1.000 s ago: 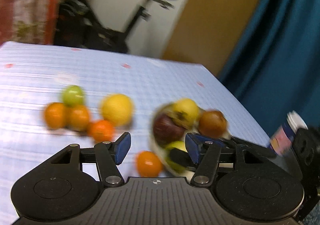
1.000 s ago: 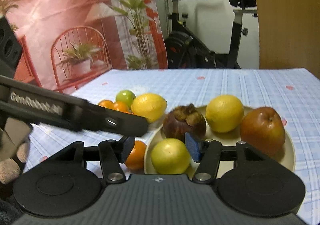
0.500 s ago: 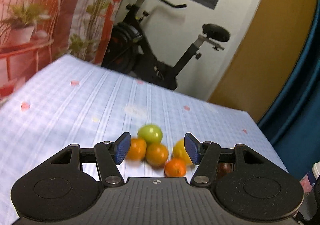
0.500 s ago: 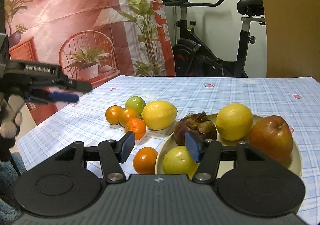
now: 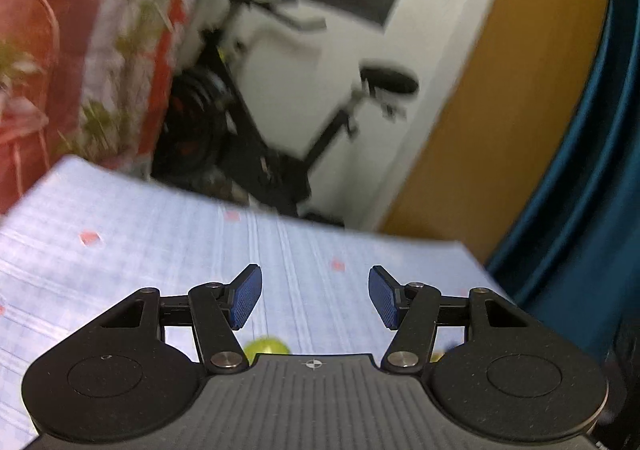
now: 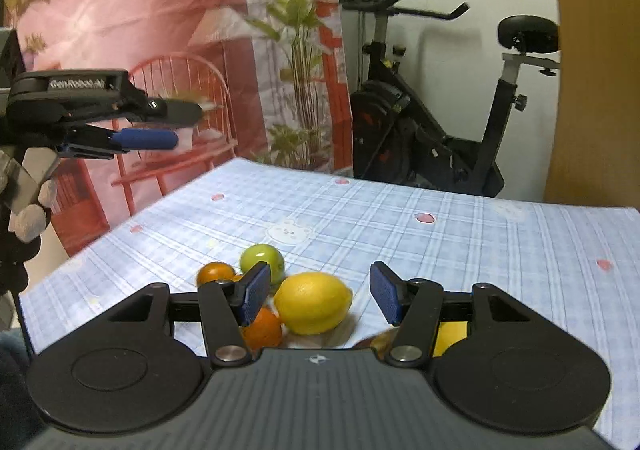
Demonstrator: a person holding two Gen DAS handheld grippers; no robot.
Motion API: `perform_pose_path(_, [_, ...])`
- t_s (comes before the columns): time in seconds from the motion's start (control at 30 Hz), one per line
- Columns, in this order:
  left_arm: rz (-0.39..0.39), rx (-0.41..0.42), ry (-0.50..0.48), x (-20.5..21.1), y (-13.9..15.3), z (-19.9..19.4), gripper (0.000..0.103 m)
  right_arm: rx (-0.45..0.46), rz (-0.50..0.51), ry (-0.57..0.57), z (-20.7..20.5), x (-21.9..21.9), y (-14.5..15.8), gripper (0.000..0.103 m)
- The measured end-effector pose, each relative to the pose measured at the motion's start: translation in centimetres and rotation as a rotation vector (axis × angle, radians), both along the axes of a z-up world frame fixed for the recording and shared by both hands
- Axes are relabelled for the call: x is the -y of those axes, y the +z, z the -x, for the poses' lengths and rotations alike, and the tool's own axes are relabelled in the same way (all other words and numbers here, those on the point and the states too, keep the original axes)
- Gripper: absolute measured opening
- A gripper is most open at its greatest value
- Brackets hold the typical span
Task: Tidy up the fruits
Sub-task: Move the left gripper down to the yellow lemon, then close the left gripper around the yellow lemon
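In the right wrist view my right gripper stands open above the table. A yellow lemon shows through its gap, lying on the cloth beyond, untouched by the pads. Beside the lemon lie a green fruit and two oranges. Another yellow fruit peeks out behind the right finger. My left gripper hovers high at the left, open and empty. In the blurred left wrist view that gripper is open over bare cloth, with only a green fruit peeking above its body.
A blue checked tablecloth covers the table. An exercise bike stands past the far edge, and a pink backdrop with a chair is at the left. A gloved hand holds the left gripper. A teal curtain hangs at the right.
Both grippers have lifted and pulled back from the fruit. The plate of fruit has dropped below the right view. The left view has swung up from the fruits toward the far table edge.
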State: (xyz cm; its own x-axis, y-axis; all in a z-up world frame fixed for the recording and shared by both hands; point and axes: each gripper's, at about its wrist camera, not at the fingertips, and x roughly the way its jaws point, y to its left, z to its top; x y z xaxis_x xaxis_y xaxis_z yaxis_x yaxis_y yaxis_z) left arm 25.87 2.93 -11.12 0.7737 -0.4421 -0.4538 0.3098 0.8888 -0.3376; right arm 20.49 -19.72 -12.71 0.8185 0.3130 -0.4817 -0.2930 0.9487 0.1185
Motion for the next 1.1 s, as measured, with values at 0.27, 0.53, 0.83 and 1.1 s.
perform_pose_path(0.27, [-0.044,-0.206,-0.141,4.1,-4.7,-4.3,0.063,-0.163,0.09,0.073,-4.7,-2.0,-1.5,0.061])
perform_pose_path(0.53, [-0.006,-0.292,-0.201,5.2,-6.6,-6.1,0.063,-0.291,-0.024,0.044,-6.8,-1.4,-3.1,0.062])
perform_pose_path(0.83, [-0.025,-0.343,-0.25,5.5,-8.7,-7.5,0.063,-0.331,-0.05,0.003,-8.6,-1.4,-3.3,0.067])
perform_pose_path(1.1, [-0.028,-0.379,-0.284,6.0,-10.2,-8.7,0.064,-0.344,-0.041,0.003,-8.7,-2.5,-3.9,0.069])
